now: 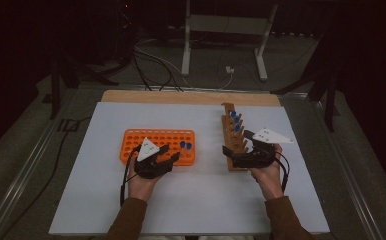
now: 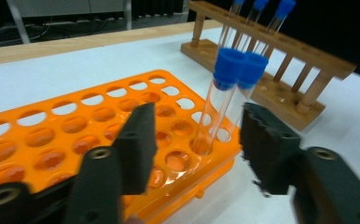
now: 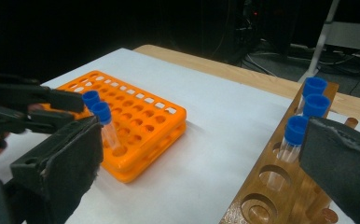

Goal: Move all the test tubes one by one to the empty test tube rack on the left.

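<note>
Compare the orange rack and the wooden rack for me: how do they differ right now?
The orange rack is a low plastic grid of many small holes; the wooden rack is a long stand with a single row of bigger holes. The orange rack holds two blue-capped tubes at one end, leaning slightly; the wooden rack holds three. The left gripper stands open at the orange rack, the right gripper open at the wooden one. Both sit on the white board.

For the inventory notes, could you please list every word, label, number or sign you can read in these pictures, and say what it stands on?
None can be read: no print shows on the orange rack, the wooden rack, the blue-capped tubes or the white table top.
The small white dots on the grey plate of the right gripper are marks, not text.
</note>
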`<control>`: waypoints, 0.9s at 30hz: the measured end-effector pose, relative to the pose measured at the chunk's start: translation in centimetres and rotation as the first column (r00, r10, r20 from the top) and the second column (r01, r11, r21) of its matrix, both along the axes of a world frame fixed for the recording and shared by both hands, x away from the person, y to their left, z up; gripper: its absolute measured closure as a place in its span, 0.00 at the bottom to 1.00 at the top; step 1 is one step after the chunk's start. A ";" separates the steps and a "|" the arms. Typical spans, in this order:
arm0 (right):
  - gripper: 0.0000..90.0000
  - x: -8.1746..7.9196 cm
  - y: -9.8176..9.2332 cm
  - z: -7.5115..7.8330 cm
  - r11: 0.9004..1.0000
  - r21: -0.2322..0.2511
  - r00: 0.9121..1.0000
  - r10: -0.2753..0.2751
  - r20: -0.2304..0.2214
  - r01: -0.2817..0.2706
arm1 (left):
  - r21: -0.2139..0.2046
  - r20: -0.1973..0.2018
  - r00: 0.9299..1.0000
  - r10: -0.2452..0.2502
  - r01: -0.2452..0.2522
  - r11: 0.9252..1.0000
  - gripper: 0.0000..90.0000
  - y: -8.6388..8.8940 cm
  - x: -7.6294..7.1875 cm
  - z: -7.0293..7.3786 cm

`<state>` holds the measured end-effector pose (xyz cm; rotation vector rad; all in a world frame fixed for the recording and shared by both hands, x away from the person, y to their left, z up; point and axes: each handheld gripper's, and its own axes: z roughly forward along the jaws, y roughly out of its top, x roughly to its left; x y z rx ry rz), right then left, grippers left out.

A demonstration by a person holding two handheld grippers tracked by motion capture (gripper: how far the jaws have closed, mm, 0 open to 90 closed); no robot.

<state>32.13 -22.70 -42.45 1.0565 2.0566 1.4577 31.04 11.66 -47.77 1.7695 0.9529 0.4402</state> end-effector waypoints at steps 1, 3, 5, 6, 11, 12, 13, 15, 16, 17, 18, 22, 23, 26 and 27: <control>0.00 0.0 0.0 0.0 1.000 0.001 1.000 0.000 0.000 0.000 | 0.002 0.006 1.000 0.007 -0.007 1.000 0.43 0.3 -0.2 0.2; 0.00 0.1 0.0 0.0 1.000 -0.001 1.000 -0.003 0.000 0.003 | 0.007 0.021 0.999 0.032 -0.032 0.999 0.35 0.9 -0.5 0.7; 0.00 0.1 -0.1 -0.1 1.000 -0.003 1.000 -0.004 0.001 0.004 | 0.012 0.028 0.998 0.055 -0.055 0.998 0.27 1.6 -0.8 1.1; 0.00 0.2 -0.1 -0.1 1.000 -0.005 1.000 -0.005 0.000 0.005 | 0.011 0.030 0.997 0.068 -0.069 0.998 0.24 2.0 -1.0 1.2; 0.00 0.4 -0.2 -0.1 1.000 -0.014 1.000 -0.013 0.003 0.013 | 0.001 0.032 0.992 0.118 -0.118 0.993 0.10 4.2 -1.6 1.6; 0.00 0.5 -0.3 -0.1 1.000 -0.014 1.000 -0.016 0.004 0.017 | -0.001 0.033 0.991 0.131 -0.131 0.991 0.08 4.6 -1.8 1.5; 0.00 0.6 -0.3 -0.1 1.000 -0.014 1.000 -0.021 0.002 0.021 | 0.000 0.033 0.989 0.145 -0.145 0.989 0.06 5.0 -1.9 1.5; 0.00 0.8 -0.5 -0.2 0.999 -0.014 1.000 -0.029 -0.003 0.029 | -0.008 0.031 0.986 0.163 -0.163 0.987 0.02 5.7 -2.1 1.4; 0.00 0.9 -0.7 -0.2 0.999 -0.013 0.999 -0.033 -0.003 0.033 | -0.006 0.029 0.985 0.168 -0.168 0.986 0.02 5.9 -2.1 1.3; 0.00 1.1 -0.8 -0.3 0.999 -0.013 0.999 -0.038 -0.004 0.038 | -0.001 0.031 0.984 0.177 -0.177 0.984 0.01 6.1 -2.1 1.3; 0.00 1.2 -0.9 -0.3 0.999 -0.011 0.999 -0.044 -0.004 0.044 | -0.002 0.032 0.983 0.182 -0.182 0.983 0.01 6.3 -2.2 1.3; 0.00 1.9 -1.3 -0.6 0.997 -0.030 0.998 -0.069 -0.011 0.069 | 0.000 0.032 0.981 0.190 -0.191 0.982 0.01 6.5 -2.2 1.2; 0.00 2.0 -1.3 -0.7 0.997 -0.035 0.997 -0.072 -0.014 0.072 | 0.002 0.032 0.981 0.192 -0.192 0.981 0.01 6.5 -2.2 1.2; 0.01 2.6 -1.3 -1.1 0.994 -0.063 0.996 -0.085 -0.016 0.084 | 0.004 0.030 0.980 0.195 -0.196 0.981 0.01 6.5 -2.2 1.2; 0.01 2.8 -1.3 -1.2 0.994 -0.068 0.996 -0.088 -0.019 0.086 | 0.003 0.029 0.980 0.195 -0.195 0.981 0.01 6.5 -2.2 1.2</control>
